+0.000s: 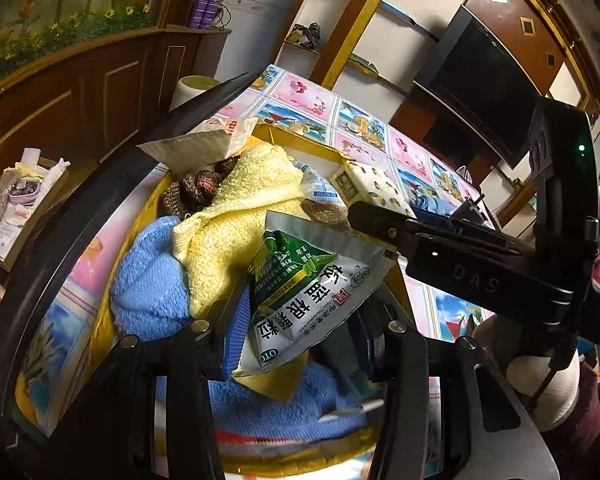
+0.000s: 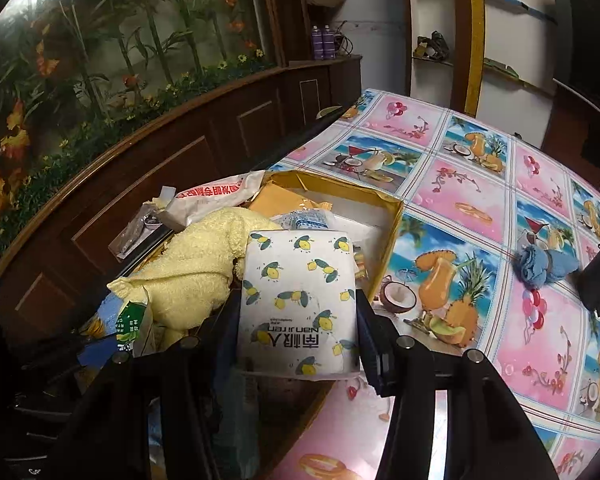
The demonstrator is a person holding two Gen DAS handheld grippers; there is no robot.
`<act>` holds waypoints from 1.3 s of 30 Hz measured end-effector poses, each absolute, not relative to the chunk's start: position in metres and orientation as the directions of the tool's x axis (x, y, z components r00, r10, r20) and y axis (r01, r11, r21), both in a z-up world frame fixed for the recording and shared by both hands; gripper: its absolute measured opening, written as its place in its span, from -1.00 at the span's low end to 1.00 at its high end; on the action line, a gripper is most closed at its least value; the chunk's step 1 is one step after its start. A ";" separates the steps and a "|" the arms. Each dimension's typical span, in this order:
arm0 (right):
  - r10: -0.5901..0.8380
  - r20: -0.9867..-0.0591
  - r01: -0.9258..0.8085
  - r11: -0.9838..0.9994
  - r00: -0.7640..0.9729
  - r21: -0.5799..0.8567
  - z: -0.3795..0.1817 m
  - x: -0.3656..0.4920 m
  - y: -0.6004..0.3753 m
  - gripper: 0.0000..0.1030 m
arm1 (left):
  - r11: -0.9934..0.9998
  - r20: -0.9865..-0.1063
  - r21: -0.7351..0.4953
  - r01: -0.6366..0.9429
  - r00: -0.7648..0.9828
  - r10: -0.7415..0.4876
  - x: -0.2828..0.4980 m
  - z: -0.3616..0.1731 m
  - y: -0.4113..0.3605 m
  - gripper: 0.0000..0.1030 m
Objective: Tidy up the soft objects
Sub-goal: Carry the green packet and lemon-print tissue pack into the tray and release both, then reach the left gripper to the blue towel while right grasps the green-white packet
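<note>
A: Nearest the lens, the right gripper (image 2: 298, 322) is clamped on the tissue pack (image 2: 298, 304), a white soft pack printed with small lemons, one finger on each side edge.

B: And the other tool?

A: The left gripper (image 1: 296, 320) pinches a silver-and-green medicine sachet (image 1: 308, 284) between its blue pads (image 1: 236, 328). It looks gripped rather than merely resting there, though the far pad is mostly hidden behind the foil.

B: Where does everything sit?

A: Both packs hang over the yellow cardboard box (image 2: 392, 232), which stands on the patterned tablecloth (image 2: 480, 200). The box already holds a yellow towel (image 2: 196, 264), a blue towel (image 1: 152, 280), a brown knitted piece (image 1: 198, 190) and more packets. A small blue cloth (image 2: 546, 266) lies well apart on the table.

B: So which step is this?

A: Loading, I judge: two items carried at once above a box that is heaped nearly to its rim.

B: What does the next move call for?

A: Lowering each pack onto a free patch of the pile, then opening the fingers gently. The tissue pack will dent under pressure; the sachet is slippery and may slide off the towel. The blue cloth probably remains to be collected.
</note>
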State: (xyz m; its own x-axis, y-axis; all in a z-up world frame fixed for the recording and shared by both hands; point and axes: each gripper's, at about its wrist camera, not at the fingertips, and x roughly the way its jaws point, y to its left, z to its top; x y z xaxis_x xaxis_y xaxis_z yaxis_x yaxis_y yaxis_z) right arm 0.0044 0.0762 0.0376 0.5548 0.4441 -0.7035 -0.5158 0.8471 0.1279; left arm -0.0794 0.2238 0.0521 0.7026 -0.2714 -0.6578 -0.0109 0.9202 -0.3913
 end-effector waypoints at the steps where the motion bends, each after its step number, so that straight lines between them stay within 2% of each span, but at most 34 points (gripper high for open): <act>1: 0.443 -0.705 -0.510 0.850 0.554 0.134 0.036 0.008 0.078 0.01 | 0.919 -0.661 -0.395 -0.017 0.700 -0.271 -0.077 0.050 0.224 -0.13; 8: 0.428 -0.716 -0.486 0.862 0.551 0.142 0.026 0.018 0.086 0.04 | 0.888 -0.654 -0.459 -0.020 0.684 -0.323 -0.073 0.044 0.228 -0.06; 13: 0.438 -0.713 -0.479 0.863 0.548 0.162 0.025 0.017 0.086 0.09 | 0.811 -0.575 -0.586 -0.003 0.706 -0.413 -0.082 0.048 0.245 0.09; 15: 0.459 -0.694 -0.477 0.859 0.554 0.188 0.030 0.015 0.082 0.17 | 0.791 -0.542 -0.612 0.004 0.725 -0.424 -0.088 0.051 0.249 0.11; 17: 0.474 -0.679 -0.475 0.856 0.561 0.205 0.036 0.010 0.077 0.19 | 0.783 -0.521 -0.622 -0.009 0.752 -0.405 -0.094 0.056 0.254 0.34; 18: 0.481 -0.671 -0.479 0.853 0.564 0.208 0.039 0.008 0.075 0.19 | 0.779 -0.514 -0.627 -0.021 0.763 -0.393 -0.097 0.058 0.256 0.37; 29: 0.479 -0.653 -0.428 0.868 0.587 0.251 0.043 -0.025 -0.005 0.20 | 0.769 -0.513 -0.639 -0.022 0.757 -0.405 -0.114 0.076 0.247 0.37; 39: 0.316 -0.701 -0.110 0.940 0.639 0.323 0.020 -0.039 -0.158 0.21 | 0.808 -0.540 -0.586 0.052 0.719 -0.438 -0.122 0.090 0.196 0.37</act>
